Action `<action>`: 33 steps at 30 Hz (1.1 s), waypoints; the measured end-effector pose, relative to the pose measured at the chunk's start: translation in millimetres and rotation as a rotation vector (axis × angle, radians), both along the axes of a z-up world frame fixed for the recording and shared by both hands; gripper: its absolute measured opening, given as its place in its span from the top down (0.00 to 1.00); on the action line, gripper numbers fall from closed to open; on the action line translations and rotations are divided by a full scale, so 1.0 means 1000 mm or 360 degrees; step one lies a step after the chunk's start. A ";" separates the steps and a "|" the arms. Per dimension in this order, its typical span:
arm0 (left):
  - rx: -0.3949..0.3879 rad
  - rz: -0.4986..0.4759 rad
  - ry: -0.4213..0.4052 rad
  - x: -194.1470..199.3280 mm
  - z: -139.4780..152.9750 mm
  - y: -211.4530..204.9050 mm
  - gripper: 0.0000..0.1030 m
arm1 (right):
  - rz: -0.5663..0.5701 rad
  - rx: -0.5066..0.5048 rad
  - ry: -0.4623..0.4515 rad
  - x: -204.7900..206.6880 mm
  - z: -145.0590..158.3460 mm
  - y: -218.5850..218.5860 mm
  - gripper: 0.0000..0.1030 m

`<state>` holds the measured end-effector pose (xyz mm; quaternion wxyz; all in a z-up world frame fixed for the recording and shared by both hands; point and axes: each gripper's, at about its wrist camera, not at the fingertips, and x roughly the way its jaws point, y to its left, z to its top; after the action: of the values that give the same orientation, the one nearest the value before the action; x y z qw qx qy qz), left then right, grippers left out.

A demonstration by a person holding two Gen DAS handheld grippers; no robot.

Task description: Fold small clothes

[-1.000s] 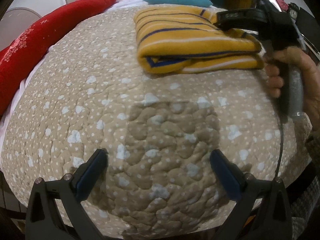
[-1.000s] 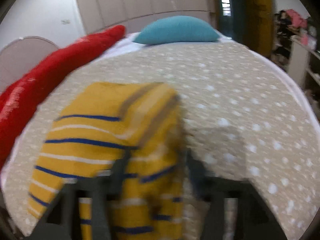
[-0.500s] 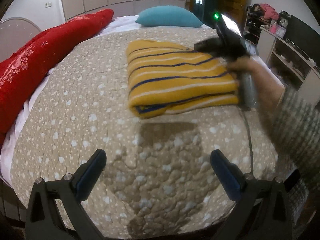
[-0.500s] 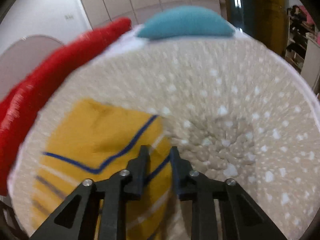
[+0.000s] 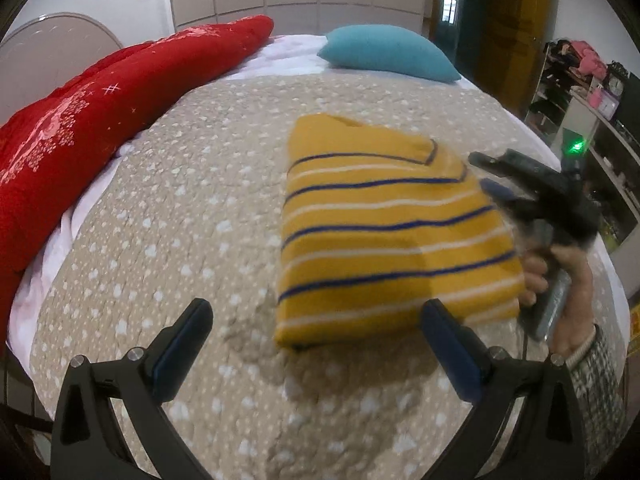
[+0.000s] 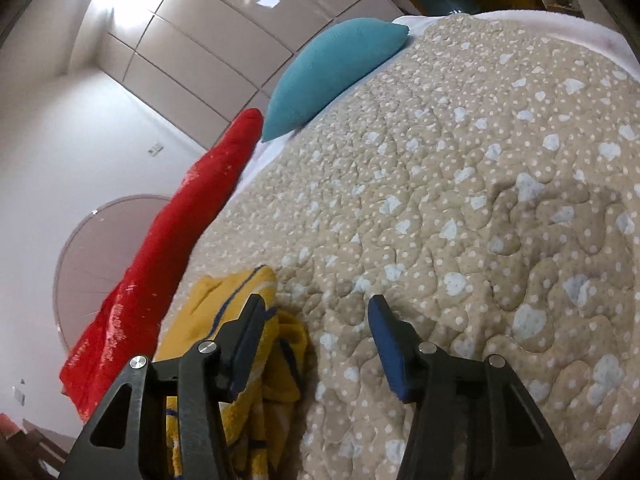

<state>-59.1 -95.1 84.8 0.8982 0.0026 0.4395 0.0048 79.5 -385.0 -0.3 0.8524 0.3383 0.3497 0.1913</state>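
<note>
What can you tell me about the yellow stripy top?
The top is mustard yellow with thin blue and white stripes, and looks like soft knit. It is folded into a neat, thick rectangle and lies flat on the spotted beige quilt. Nothing holds it: the right gripper, jaws opening, sits at its edge.

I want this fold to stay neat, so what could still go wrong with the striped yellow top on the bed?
1. The right gripper is opening with only quilt between its fingers, but one finger sits right at the yellow top; pulling away could snag an edge and undo the fold.
2. The top's corner by that finger looks rumpled, so the stack may slump.
3. The left gripper is wide open and could brush the near edge.
</note>
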 end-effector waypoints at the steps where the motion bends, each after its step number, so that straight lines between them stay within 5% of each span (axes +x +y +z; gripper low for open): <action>1: -0.0001 -0.0001 0.0003 0.001 0.000 -0.002 0.00 | 0.0006 0.0006 0.0002 0.000 -0.001 -0.001 0.43; 10: -0.0092 -0.0003 -0.0032 -0.009 0.011 0.009 0.00 | 0.0023 -0.0057 0.0000 0.007 -0.004 0.012 0.43; 17: -0.0160 0.0147 -0.0151 -0.059 0.030 0.064 0.00 | 0.0000 -0.0022 0.0040 0.011 -0.009 0.010 0.44; 19: -0.0155 0.0187 -0.0172 -0.075 0.031 0.076 0.00 | 0.0006 -0.0106 0.0084 0.013 -0.005 0.015 0.44; 22: -0.0151 0.0204 -0.0198 -0.095 0.034 0.090 0.00 | 0.0058 -0.0481 0.0202 0.006 0.019 0.035 0.44; 27: -0.0153 0.0233 -0.0232 -0.114 0.038 0.106 0.00 | 0.0019 -0.0926 0.0007 -0.068 0.077 0.052 0.44; 31: -0.0210 0.0234 -0.0238 -0.123 0.038 0.105 0.00 | -0.0127 -0.1026 -0.0248 -0.125 0.109 0.052 0.12; 33: -0.0209 0.0213 -0.0247 -0.128 0.038 0.099 0.00 | -0.0063 -0.1015 -0.0206 -0.132 0.113 0.053 0.13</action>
<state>-186.9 3.8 123.3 0.9255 -0.0860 0.3672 0.0362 -52.4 -331.7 112.6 0.9395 0.0481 0.3305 0.0765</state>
